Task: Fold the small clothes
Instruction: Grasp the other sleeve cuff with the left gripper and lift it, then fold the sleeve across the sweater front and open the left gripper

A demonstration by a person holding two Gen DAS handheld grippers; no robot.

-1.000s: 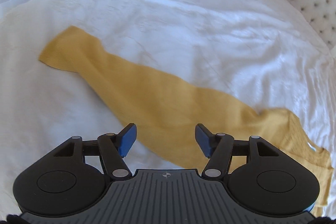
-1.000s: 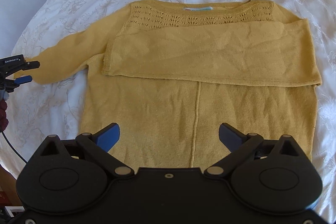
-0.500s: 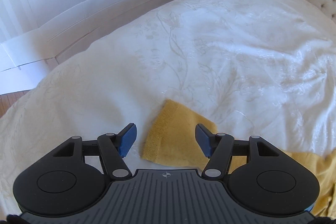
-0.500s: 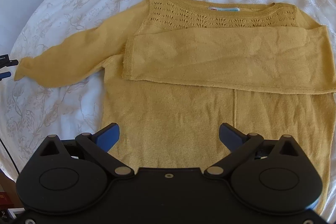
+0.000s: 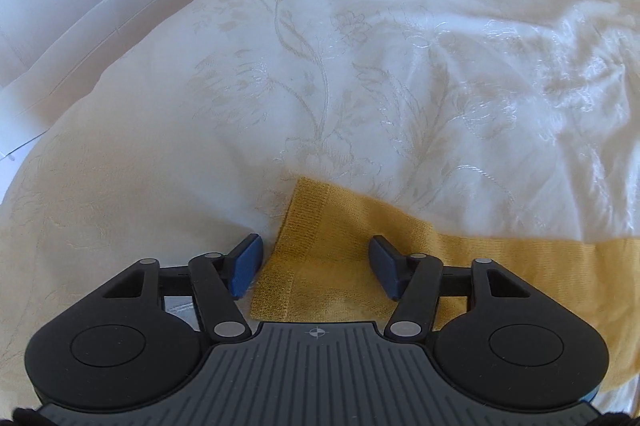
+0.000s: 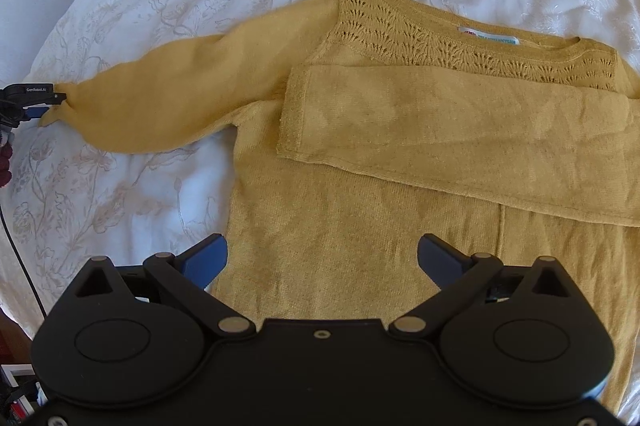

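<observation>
step: fold 2nd sleeve | sweater point(image 6: 360, 226) flat mid-bed, 1 sleeve across chest | free sleeve point(image 6: 168, 106) runs toward left bed edge, cuff point(image 5: 316, 250) between fingers of left claw point(image 5: 314, 270), wide open, empty | right claw point(image 6: 322, 258) open, empty, over hem

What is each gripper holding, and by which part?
Nothing yet: the left gripper, open, straddles the sleeve cuff; the right gripper hangs open over the sweater.
</observation>
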